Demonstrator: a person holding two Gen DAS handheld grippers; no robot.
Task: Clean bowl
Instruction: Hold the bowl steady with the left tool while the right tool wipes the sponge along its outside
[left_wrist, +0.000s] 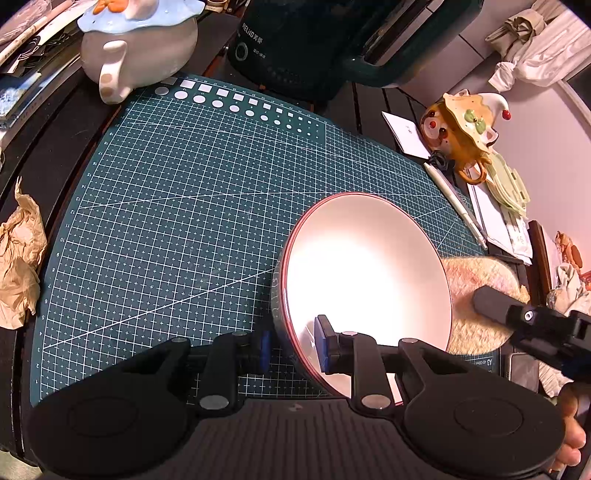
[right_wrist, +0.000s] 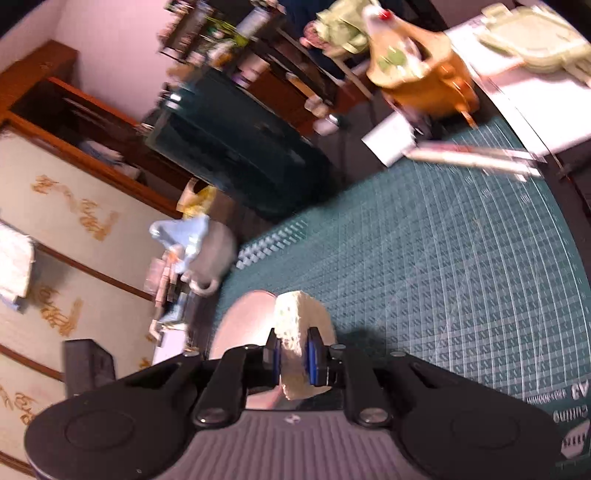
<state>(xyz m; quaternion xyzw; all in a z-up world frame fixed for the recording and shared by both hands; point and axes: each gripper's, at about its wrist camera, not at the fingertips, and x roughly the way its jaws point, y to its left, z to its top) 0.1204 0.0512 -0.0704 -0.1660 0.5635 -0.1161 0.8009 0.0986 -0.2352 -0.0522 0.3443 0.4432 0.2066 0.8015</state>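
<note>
A white bowl (left_wrist: 369, 273) with a red rim stands tilted over the green cutting mat (left_wrist: 177, 206). My left gripper (left_wrist: 293, 345) is shut on its near rim, one blue pad inside and one outside. Behind the bowl's right edge lies a fuzzy cream sponge pad (left_wrist: 480, 295), and my right gripper (left_wrist: 491, 301) reaches in there from the right. In the blurred right wrist view my right gripper (right_wrist: 293, 356) is shut on the cream sponge (right_wrist: 299, 332), which rests against the bowl (right_wrist: 243, 325) on its left.
A grey duck-lidded teapot (left_wrist: 144, 48) and a dark kettle (left_wrist: 295, 44) stand at the mat's far edge. An orange figurine mug (left_wrist: 461, 125), papers and a pen (left_wrist: 458, 203) lie right of the mat. Crumpled brown paper (left_wrist: 18, 262) sits at the left.
</note>
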